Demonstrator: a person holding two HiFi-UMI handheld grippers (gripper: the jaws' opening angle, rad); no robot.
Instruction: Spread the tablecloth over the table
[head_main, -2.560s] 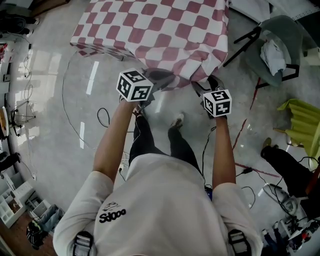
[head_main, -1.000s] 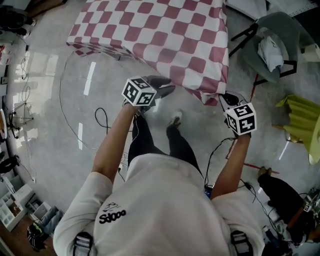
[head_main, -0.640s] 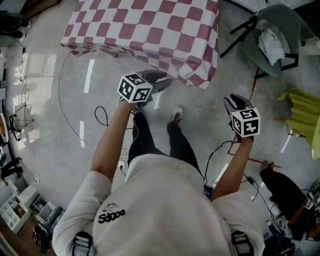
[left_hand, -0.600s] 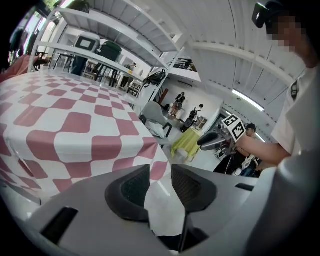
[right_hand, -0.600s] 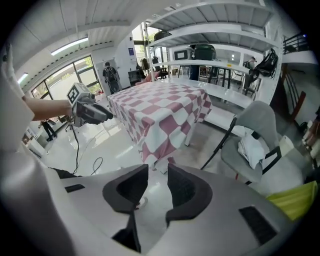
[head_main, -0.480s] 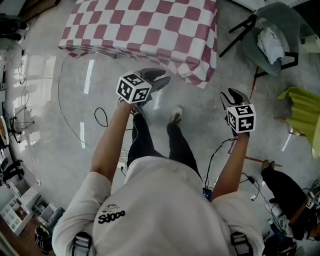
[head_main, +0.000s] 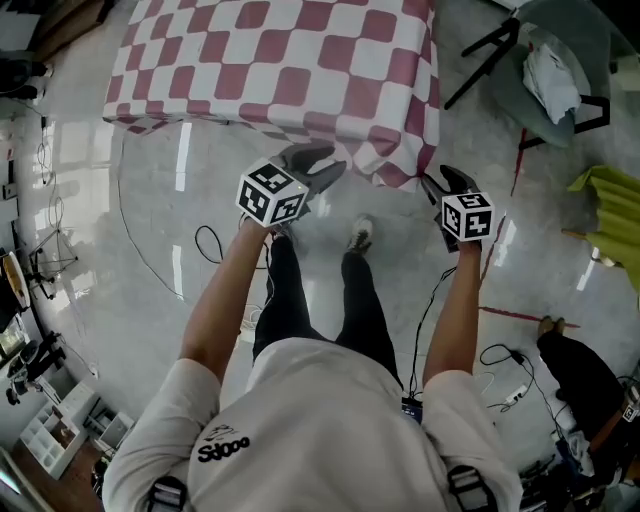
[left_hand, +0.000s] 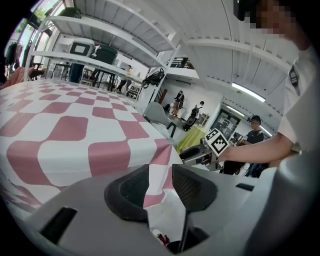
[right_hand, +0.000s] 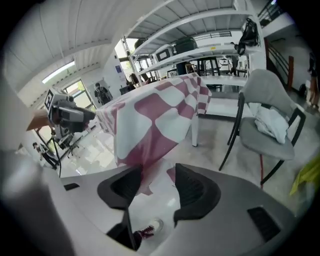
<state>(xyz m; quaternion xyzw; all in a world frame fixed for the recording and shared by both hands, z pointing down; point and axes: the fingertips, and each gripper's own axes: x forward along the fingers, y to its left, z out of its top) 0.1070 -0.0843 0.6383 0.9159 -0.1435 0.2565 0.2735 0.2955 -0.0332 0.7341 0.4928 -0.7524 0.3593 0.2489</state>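
Worktop itself is hidden under the tablecloth (head_main: 290, 60); only one white leg (right_hand: 194, 131) shows, in the right gripper view. Far end of the cloth is cut off by the top of the head view, so can't tell how that side lies. From above, the left tool (head_main: 318, 165) tips are hard to separate from the dark hem shadow. Left gripper view is clearer: it's clenched on a folded strip of the near hem, w/ fabric filling the gap btwn both pads and running down past them. Right tool (head_main: 437, 182) sits just beside the near right corner. Right gripper view shows it released, pads apart: the corner tip hangs against the pad on that view's left, w/ bare floor showing btwn it and the other pad. Cloth is pink/white checks; the top lies flat w/o big wrinkles and it drapes over the near edge and right side. Near right corner hangs in a creased point; near left hem looks bunched, uneven. Grey chair (head_main: 560, 70) w/ a white bundle (head_main: 550, 85) on the seat stands right of the worktop, apart from it. Yellow-green item (head_main: 610, 215) is cut by the right frame edge, can't ID.
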